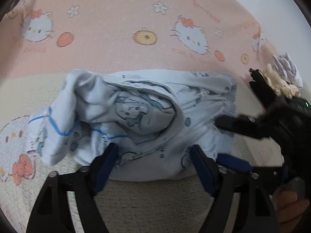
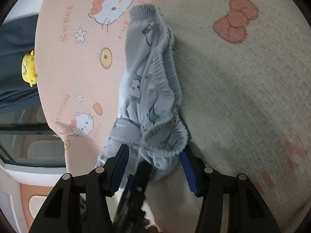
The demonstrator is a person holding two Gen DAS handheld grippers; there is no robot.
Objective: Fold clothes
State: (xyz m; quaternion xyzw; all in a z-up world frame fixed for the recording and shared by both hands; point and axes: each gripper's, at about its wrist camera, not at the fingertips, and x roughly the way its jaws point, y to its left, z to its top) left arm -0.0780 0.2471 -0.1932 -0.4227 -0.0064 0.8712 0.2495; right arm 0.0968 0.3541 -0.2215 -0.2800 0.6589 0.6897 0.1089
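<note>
A small light-blue printed garment [image 1: 136, 116] with an elastic waistband lies crumpled on the pink and cream Hello Kitty blanket [image 1: 116, 38]. My left gripper [image 1: 153, 155] is open, its blue-padded fingers [image 1: 106, 165] spread around the garment's near edge. In the right wrist view the garment [image 2: 151, 89] lies in a long bunch, its waistband end between my right gripper's [image 2: 155, 161] open fingers [image 2: 189, 170]. The right gripper also shows in the left wrist view [image 1: 233, 124], at the garment's right edge. The left gripper's black finger [image 2: 140, 176] crosses under the garment.
The blanket covers the whole work surface [image 2: 243, 97]. A patterned cloth and a cream fluffy item [image 1: 281, 77] lie at the far right. A yellow plush toy [image 2: 29, 68] sits on dark fabric beyond the blanket's left edge. A hand [image 1: 291, 209] holds the right gripper.
</note>
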